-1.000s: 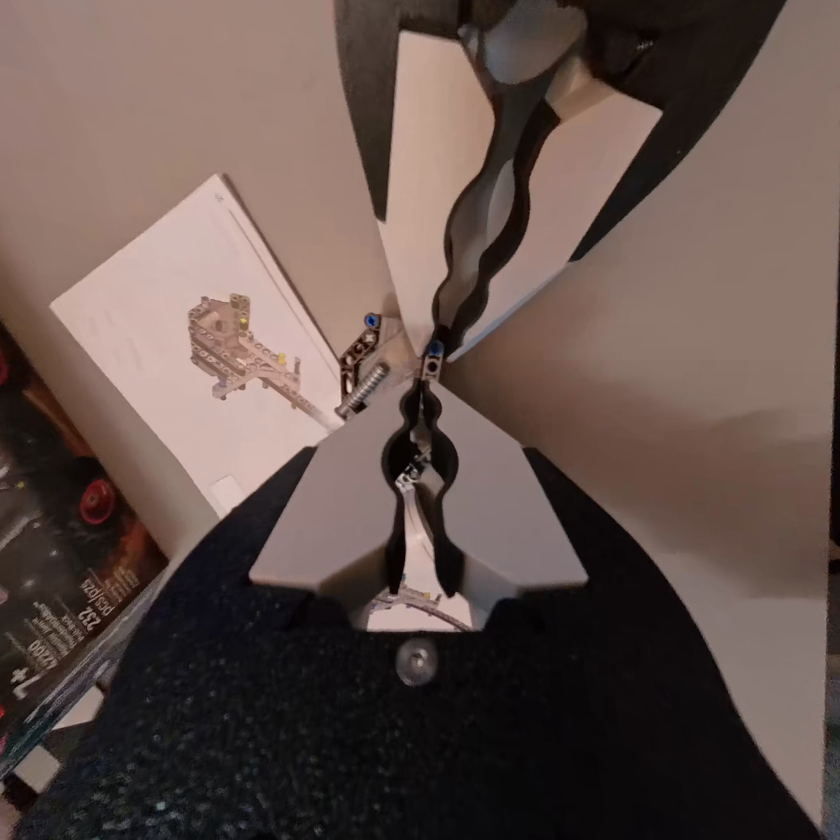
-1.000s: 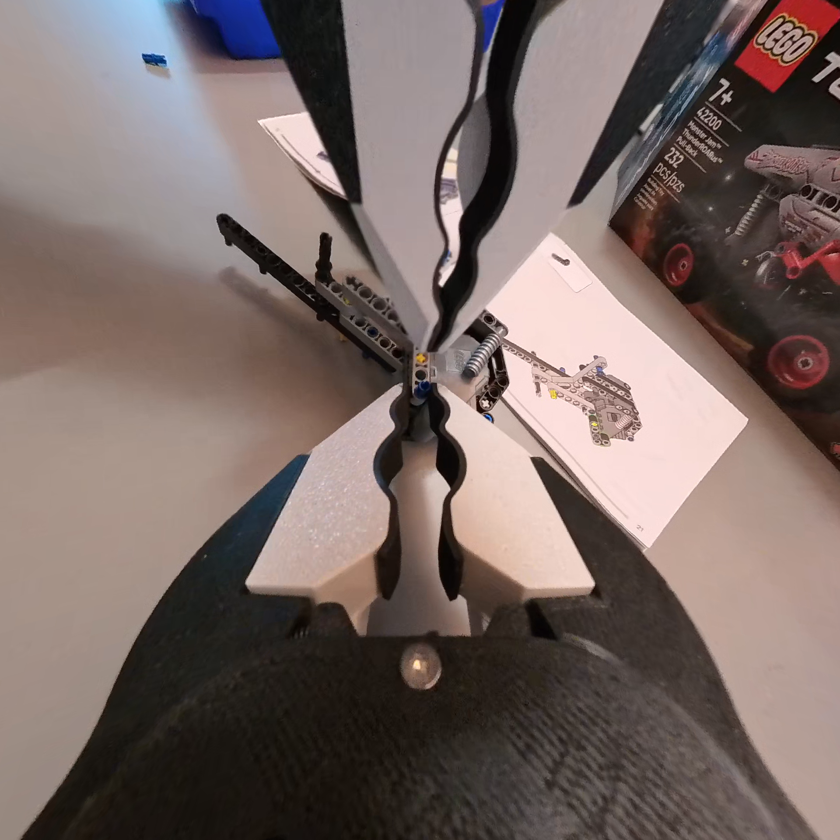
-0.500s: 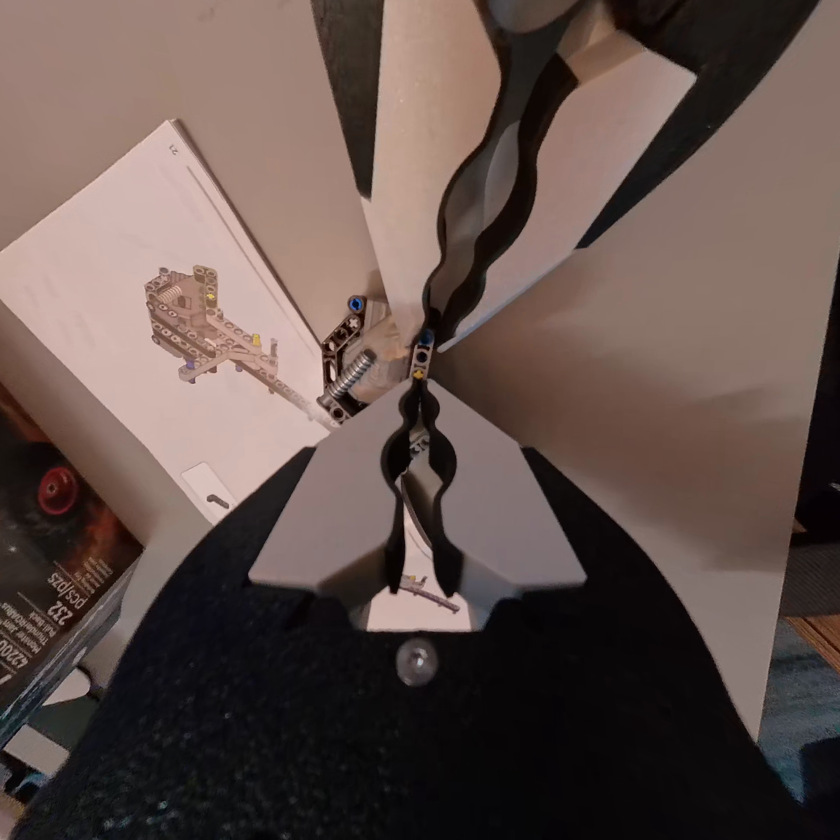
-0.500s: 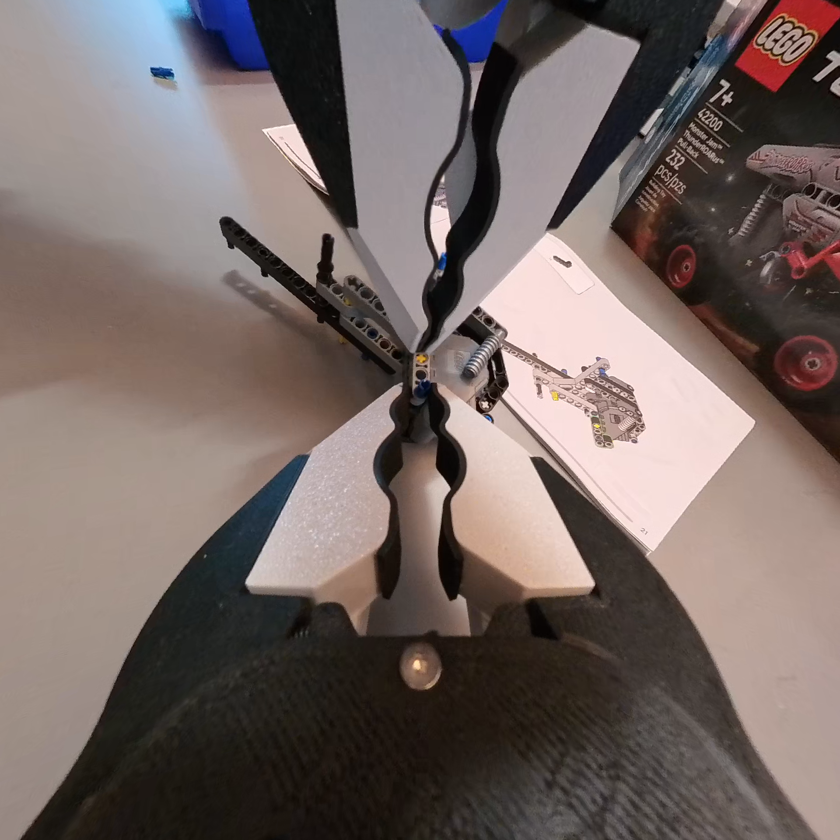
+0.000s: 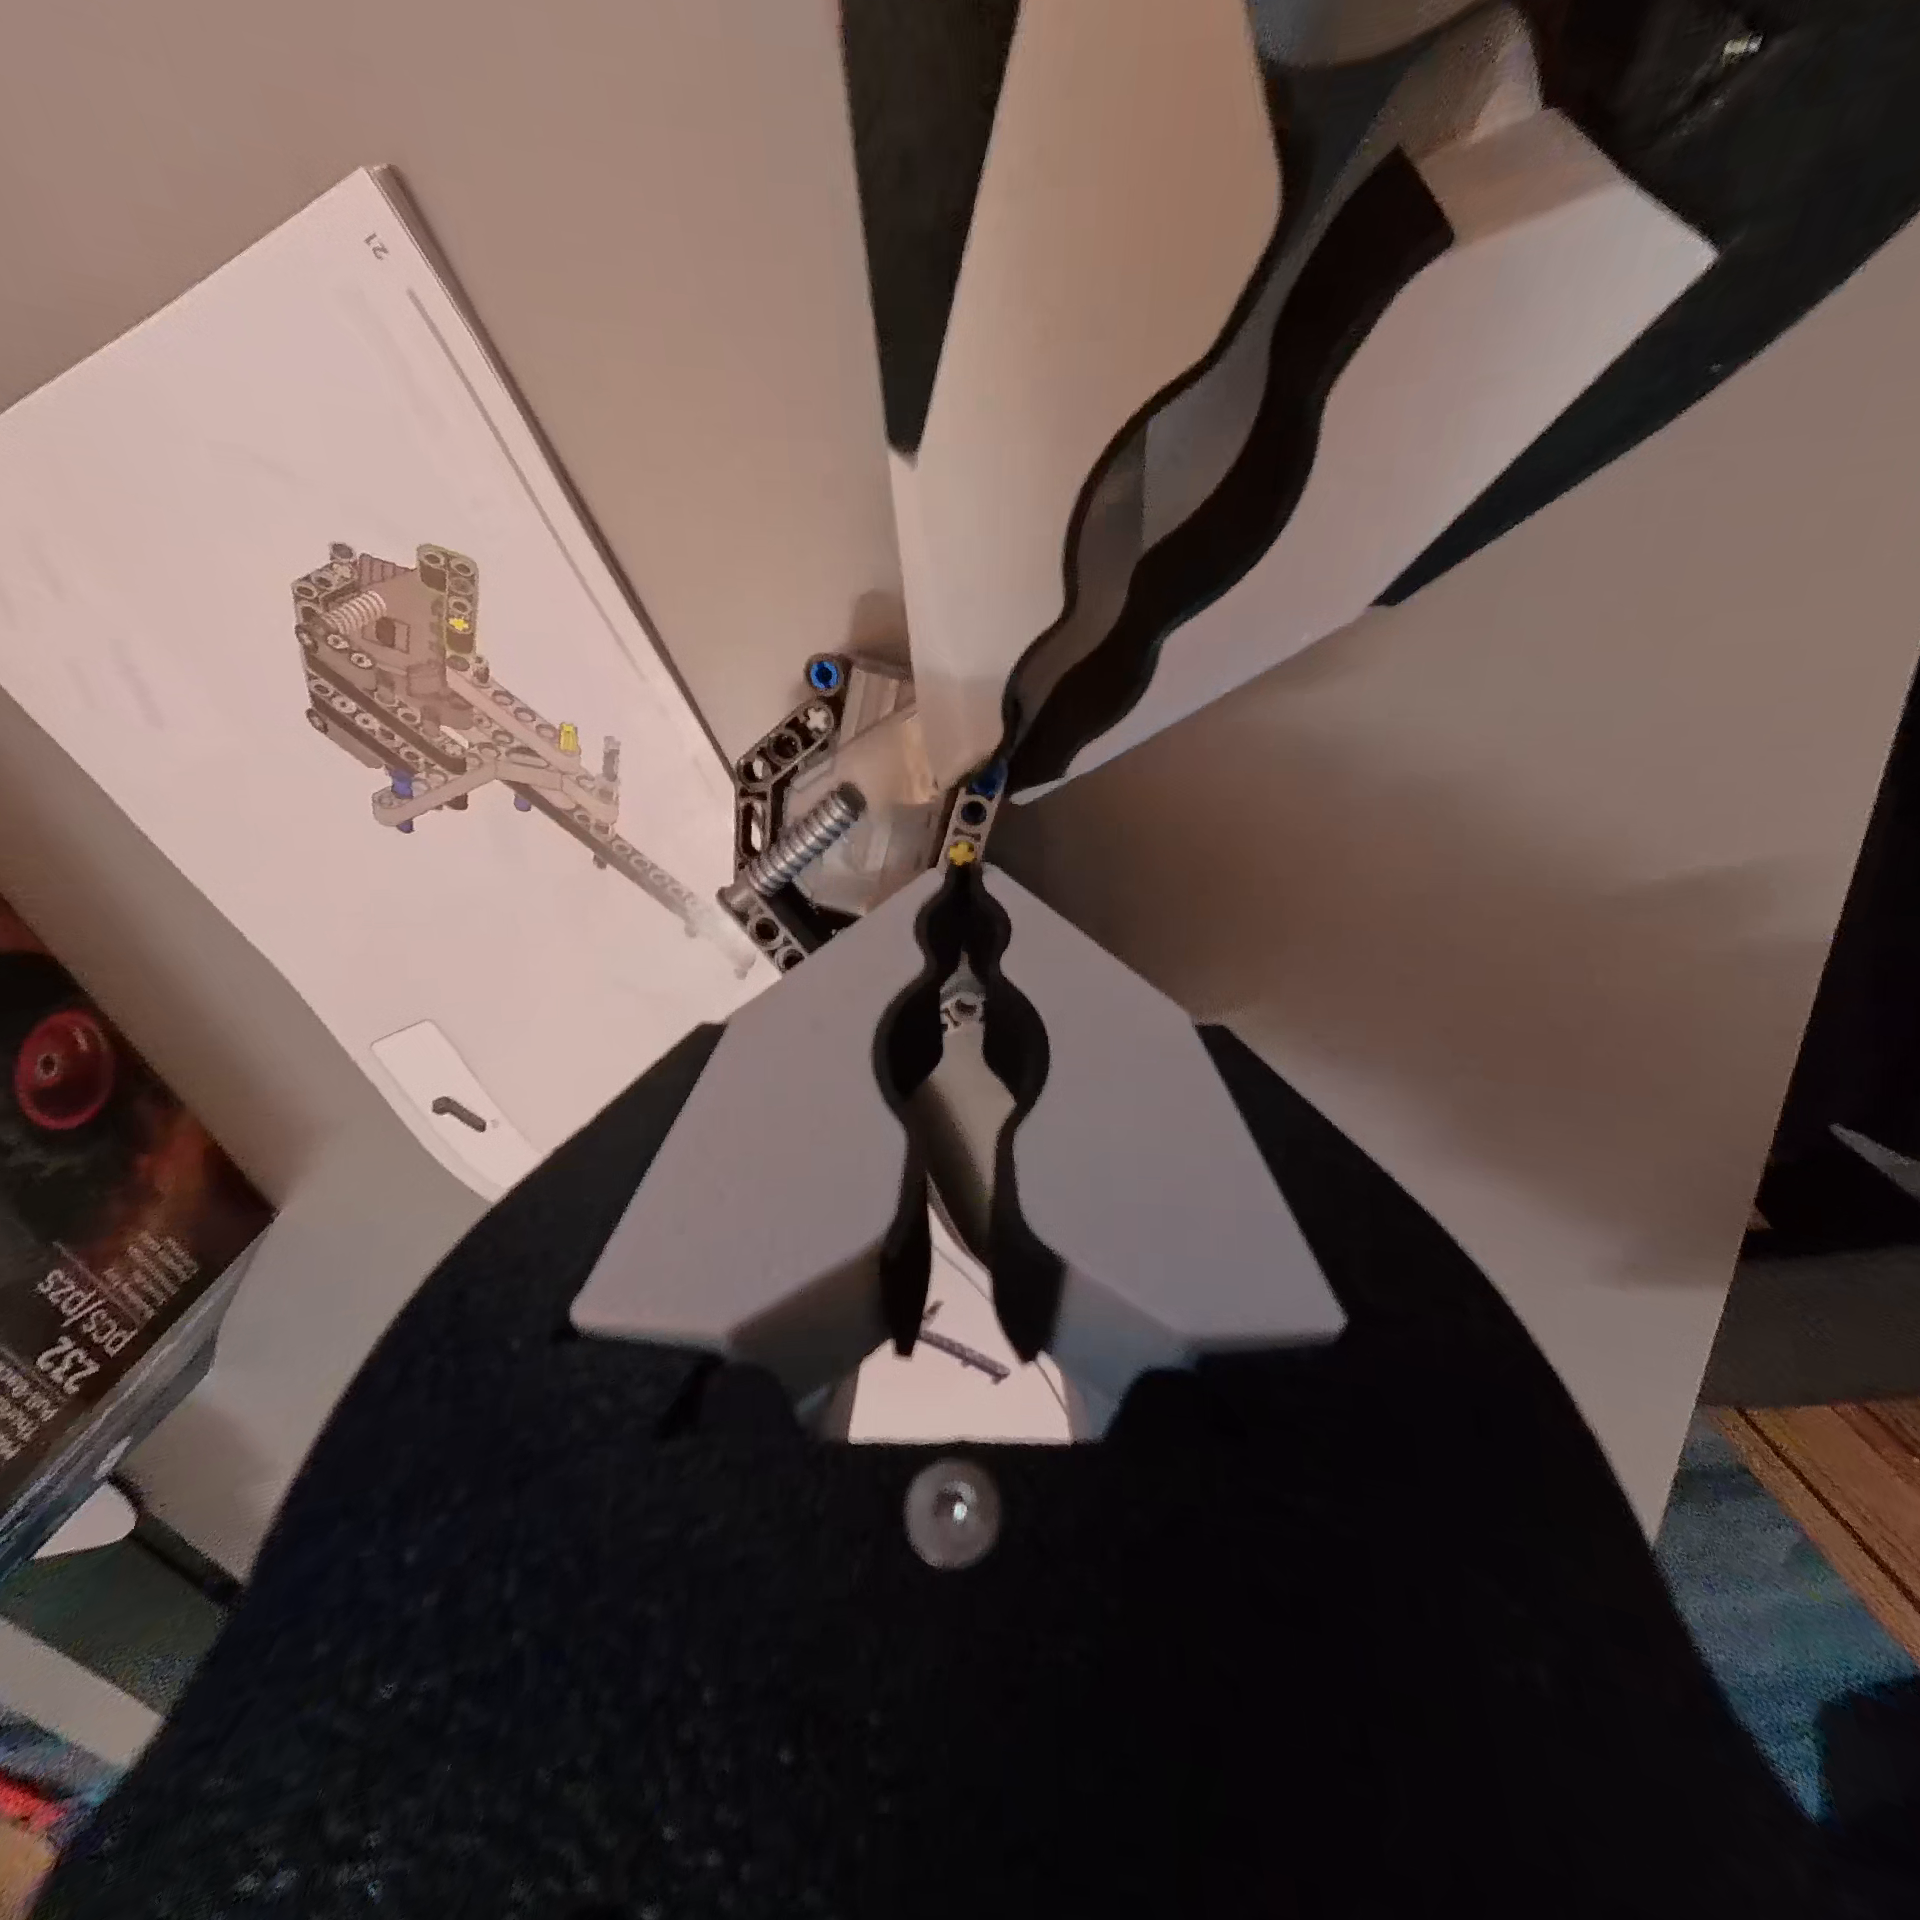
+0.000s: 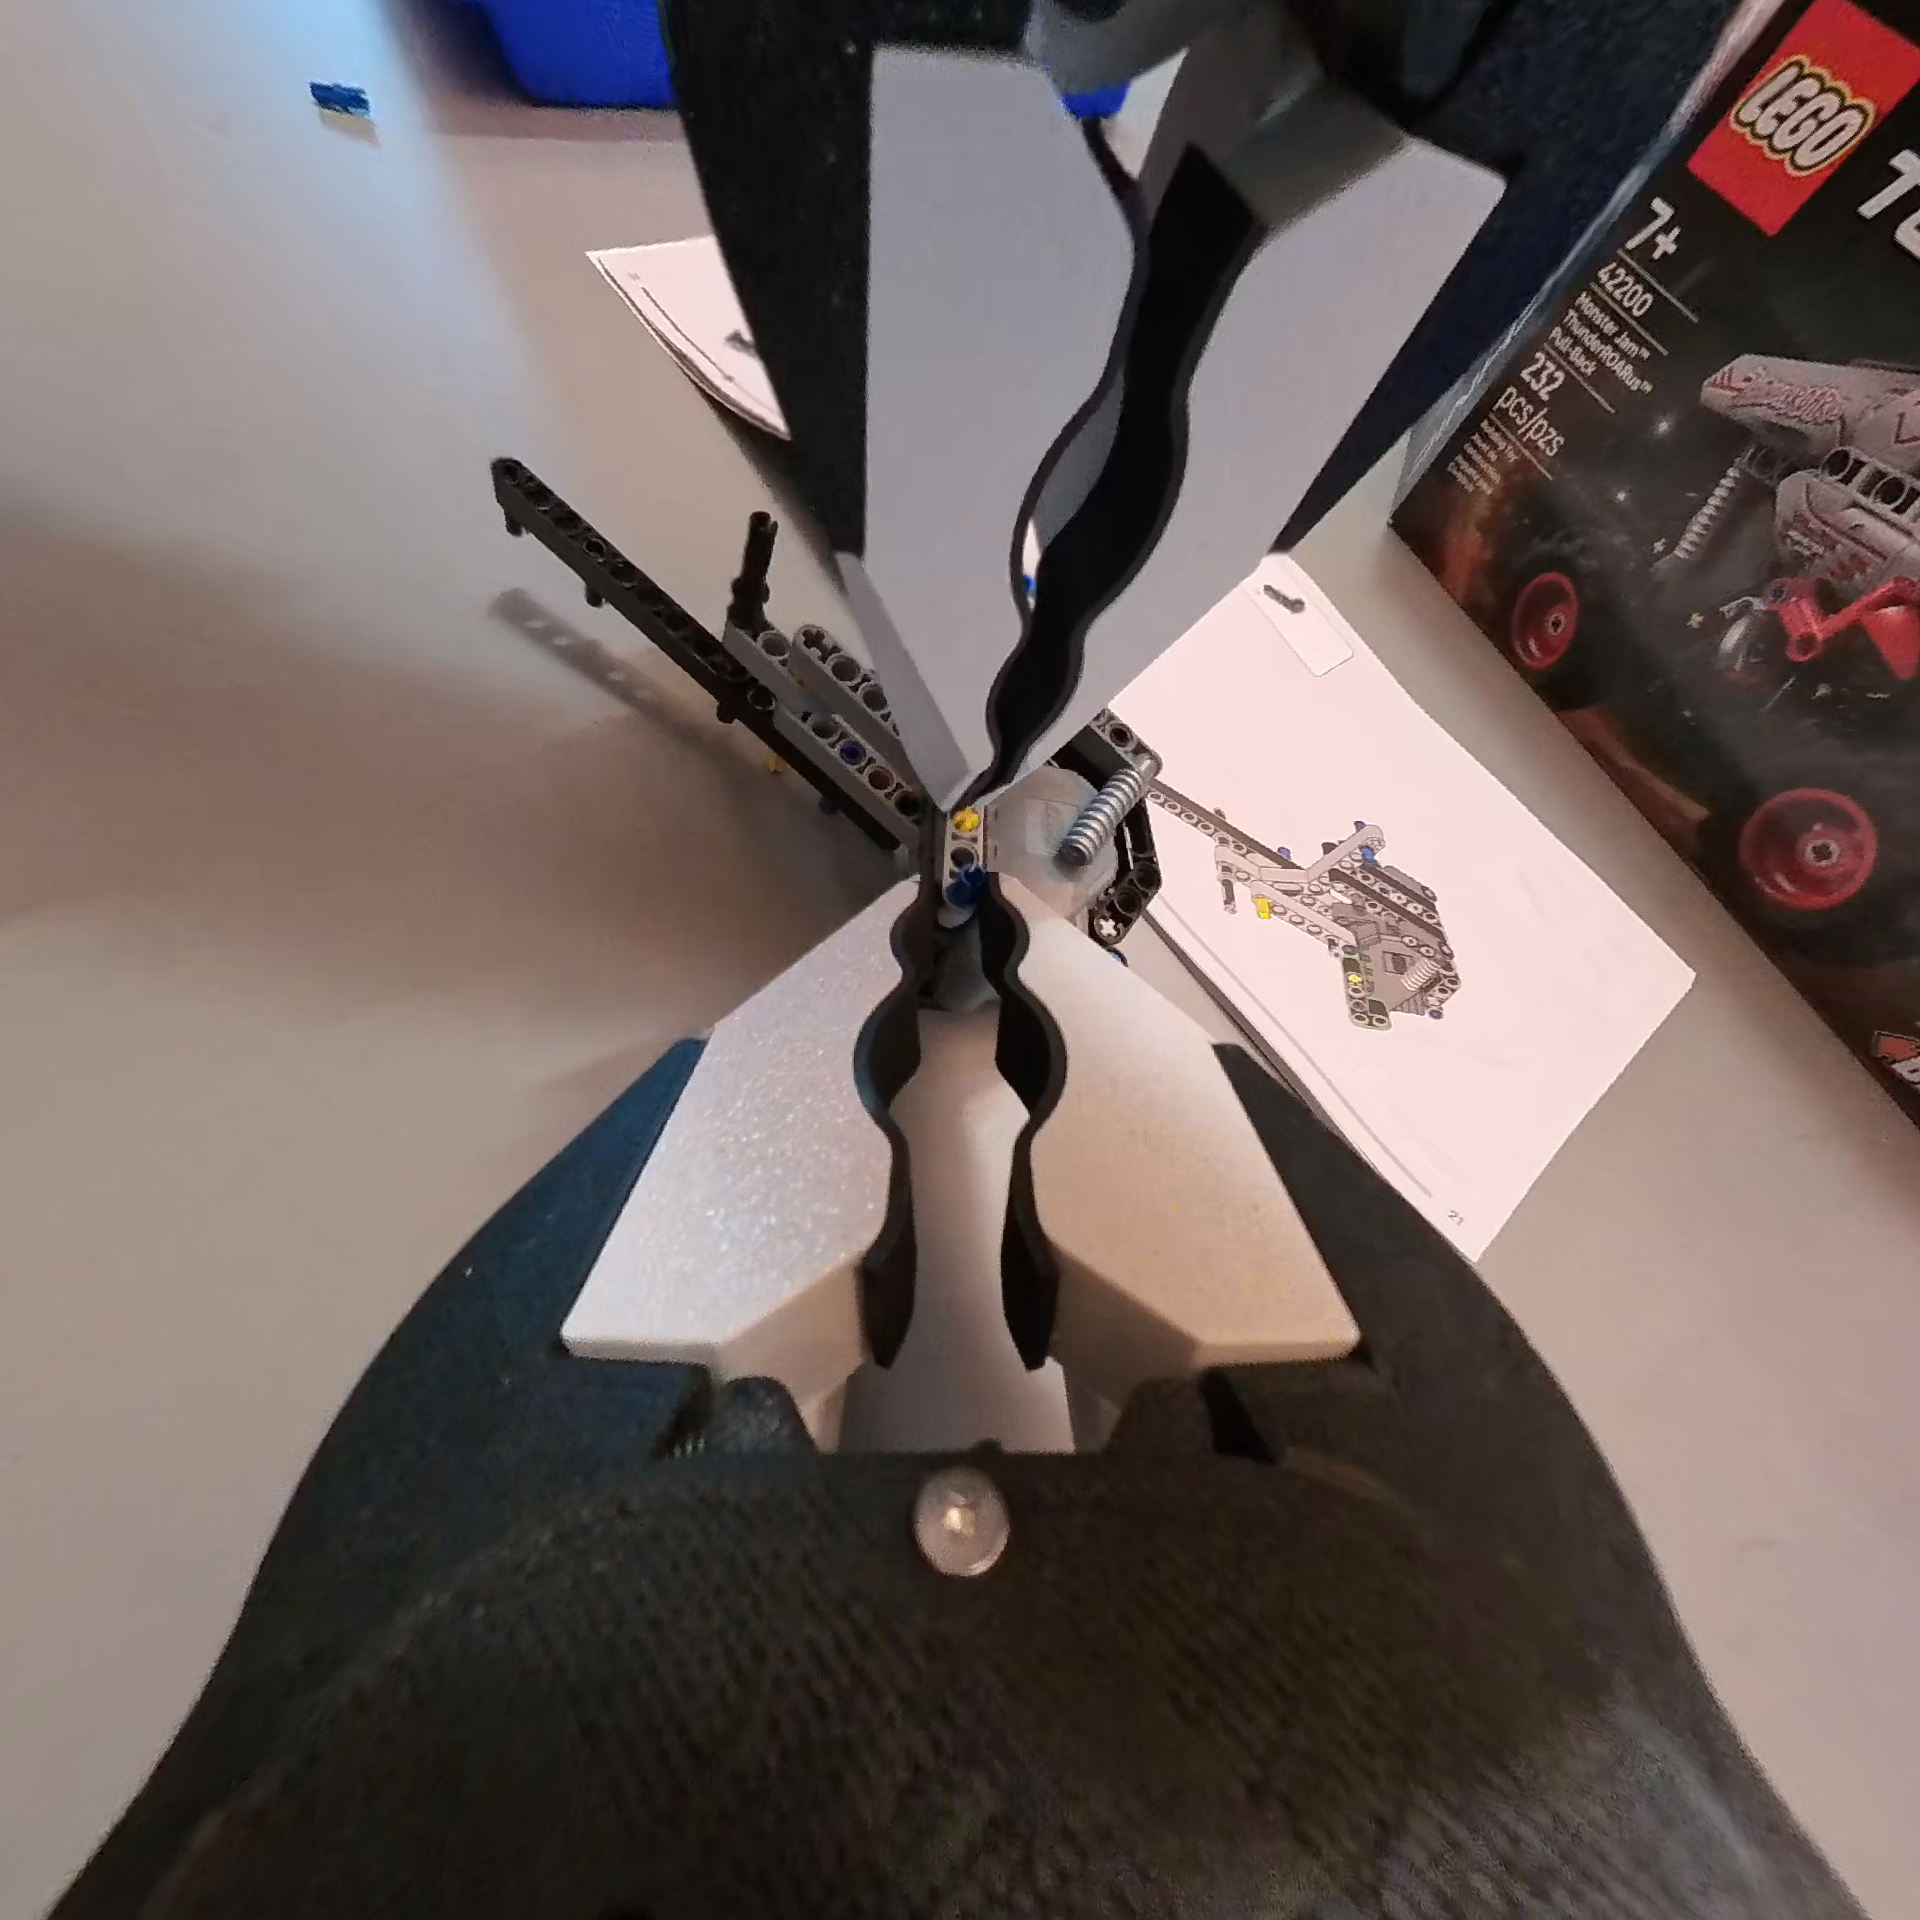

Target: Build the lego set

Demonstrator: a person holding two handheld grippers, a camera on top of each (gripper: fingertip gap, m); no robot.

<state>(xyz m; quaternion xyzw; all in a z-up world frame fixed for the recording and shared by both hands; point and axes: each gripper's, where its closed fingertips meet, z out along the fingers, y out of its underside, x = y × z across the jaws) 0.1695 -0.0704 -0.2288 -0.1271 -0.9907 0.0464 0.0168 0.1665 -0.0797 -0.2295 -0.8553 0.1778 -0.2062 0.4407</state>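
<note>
The part-built Lego assembly is held above the grey table [image 6: 312, 935] between both grippers. It has a long black beam [image 6: 613, 582], grey beams, a black frame [image 5: 769, 790] and a metal spring [image 6: 1107, 816], which also shows in the left wrist view [image 5: 795, 847]. A short grey upright beam [image 5: 974, 821] with a yellow and a blue pin stands at its near end, also seen in the right wrist view [image 6: 961, 844]. My left gripper [image 5: 961, 883] is shut on its yellow-pin end. My right gripper [image 6: 961, 899] is shut on its blue-pin end. The two grippers meet tip to tip.
The open instruction booklet [image 6: 1403, 935] lies right of the assembly, also in the left wrist view [image 5: 312, 623]. The Lego box [image 6: 1714, 520] stands at the far right. A blue bin [image 6: 561, 52] and a small blue piece [image 6: 338, 96] are at the back left. The table edge [image 5: 1704, 1351] is close. My left and right fingertips are right by each other.
Both grippers stay shut on the short grey beam. The left gripper has tilted and shifted, so the booklet slides across its view. The assembly has turned slightly.
</note>
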